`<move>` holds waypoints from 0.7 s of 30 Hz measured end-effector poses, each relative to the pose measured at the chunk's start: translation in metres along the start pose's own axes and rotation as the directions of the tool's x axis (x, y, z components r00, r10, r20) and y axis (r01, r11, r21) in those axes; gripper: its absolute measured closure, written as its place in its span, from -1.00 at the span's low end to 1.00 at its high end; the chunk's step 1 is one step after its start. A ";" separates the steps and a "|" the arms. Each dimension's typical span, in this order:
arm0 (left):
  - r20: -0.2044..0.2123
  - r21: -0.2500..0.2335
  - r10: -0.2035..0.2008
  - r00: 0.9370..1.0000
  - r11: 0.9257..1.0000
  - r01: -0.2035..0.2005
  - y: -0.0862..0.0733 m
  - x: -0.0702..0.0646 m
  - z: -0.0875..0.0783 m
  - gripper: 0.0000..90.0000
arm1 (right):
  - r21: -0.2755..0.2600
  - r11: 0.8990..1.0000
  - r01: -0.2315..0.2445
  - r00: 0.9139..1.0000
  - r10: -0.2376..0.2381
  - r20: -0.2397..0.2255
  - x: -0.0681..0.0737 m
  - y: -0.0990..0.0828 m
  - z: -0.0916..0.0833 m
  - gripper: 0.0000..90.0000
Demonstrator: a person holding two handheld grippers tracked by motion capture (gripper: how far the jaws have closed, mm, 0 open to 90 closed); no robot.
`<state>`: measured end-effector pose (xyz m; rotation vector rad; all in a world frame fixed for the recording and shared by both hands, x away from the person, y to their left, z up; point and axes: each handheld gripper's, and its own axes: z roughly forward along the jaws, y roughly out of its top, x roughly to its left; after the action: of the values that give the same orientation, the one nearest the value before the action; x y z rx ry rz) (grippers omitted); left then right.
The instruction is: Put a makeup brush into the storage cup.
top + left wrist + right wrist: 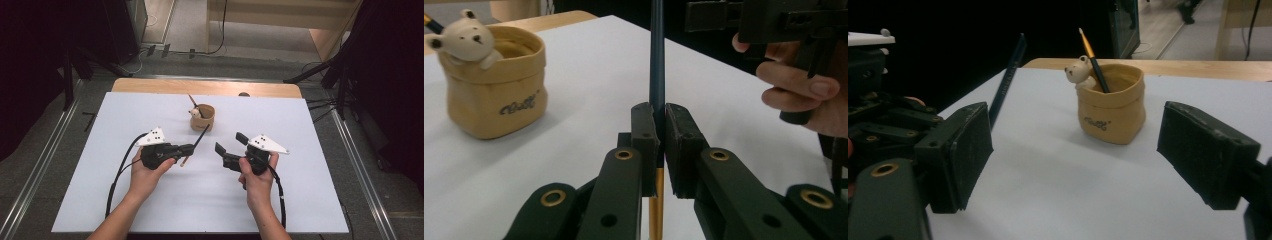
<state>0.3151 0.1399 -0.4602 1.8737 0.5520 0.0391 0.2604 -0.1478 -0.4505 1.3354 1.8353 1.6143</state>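
Just left of centre in the high view, the left gripper [189, 149] has its jaws clamped tight on a dark pencil [201, 136]. Its long axis runs diagonally, tip aimed up and right at the tan pencil cup [204, 120], which sits near the middle of the white table [300, 200], just above the pencil's upper end. So the left hand is the nearer one, and I'd guess the pencil goes into the cup along that line. Over at centre right, the right gripper [231, 143] stands wide open, holding nothing, cup straight ahead of it.
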 end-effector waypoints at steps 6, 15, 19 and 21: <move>0.011 -0.028 -0.006 1.000 1.000 0.007 -0.001 -0.006 0.005 0.87 | -0.021 0.998 -0.051 0.998 0.051 -0.036 0.011 -0.003 0.005 -0.36; 0.016 -0.036 0.003 1.000 0.999 -0.003 -0.004 -0.016 0.012 0.87 | -0.027 0.995 -0.098 0.993 0.096 -0.062 0.026 -0.005 0.011 0.03; 0.026 -0.040 0.005 1.000 0.999 -0.004 -0.005 -0.020 0.015 0.87 | -0.027 0.987 -0.158 0.983 0.155 -0.096 0.025 -0.006 0.012 0.23; 0.036 -0.043 0.008 0.999 0.999 -0.007 -0.004 -0.022 0.017 0.87 | -0.023 0.981 -0.193 0.974 0.188 -0.123 0.023 -0.007 0.013 0.33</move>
<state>0.2990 0.1177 -0.4653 1.8314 0.5158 0.0217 0.2560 -0.1214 -0.4536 1.4672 1.7828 1.8526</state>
